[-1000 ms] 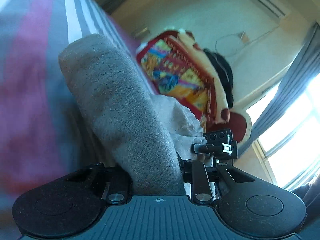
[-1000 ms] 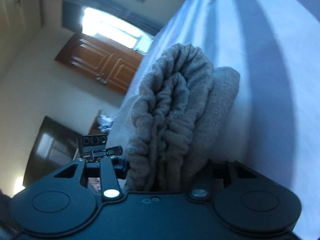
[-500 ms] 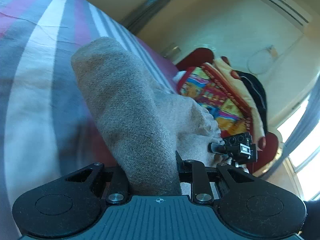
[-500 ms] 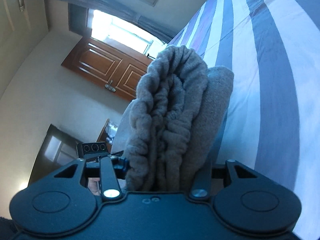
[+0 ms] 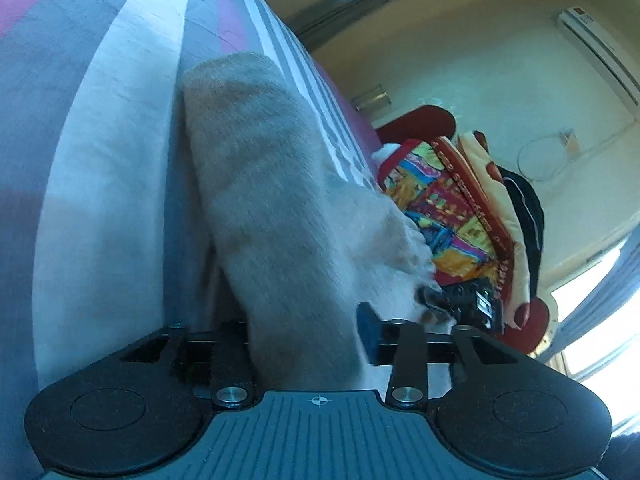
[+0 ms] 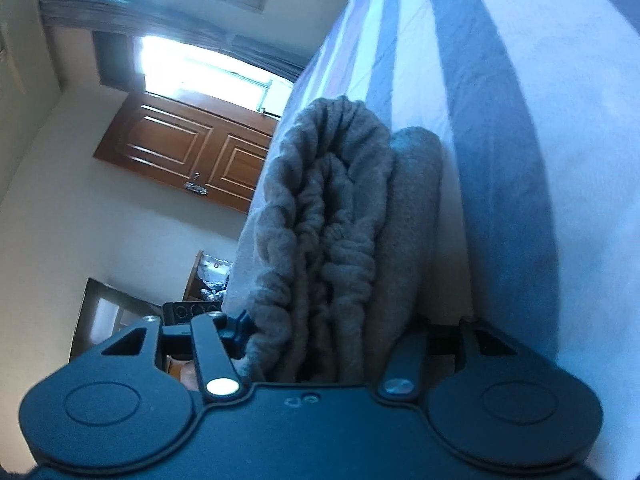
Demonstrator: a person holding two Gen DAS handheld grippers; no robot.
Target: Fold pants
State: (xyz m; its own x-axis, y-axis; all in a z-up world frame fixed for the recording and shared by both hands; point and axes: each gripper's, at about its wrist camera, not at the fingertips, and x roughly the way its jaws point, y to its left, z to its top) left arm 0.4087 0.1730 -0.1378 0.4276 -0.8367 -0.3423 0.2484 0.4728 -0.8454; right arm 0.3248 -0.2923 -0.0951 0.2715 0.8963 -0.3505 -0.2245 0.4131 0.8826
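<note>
Grey pants [image 5: 280, 216] clamped in left tool [image 5: 304, 344], right tool [image 6: 320, 344].

A: What lies around?
B: A striped bedsheet [image 5: 120, 160], a colourful folded blanket [image 5: 444, 216] on a red chair [image 5: 532, 320], and an air conditioner [image 5: 600, 52] high on the wall.
A: And opposite?
B: A wooden door [image 6: 188, 152] beneath a bright window [image 6: 208, 72].

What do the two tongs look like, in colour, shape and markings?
Both are black plastic. The left tongs have a ribbed body with a small white crosshair mark, two round lobes and silver screws. The right tongs look alike, with a smooth body.
</note>
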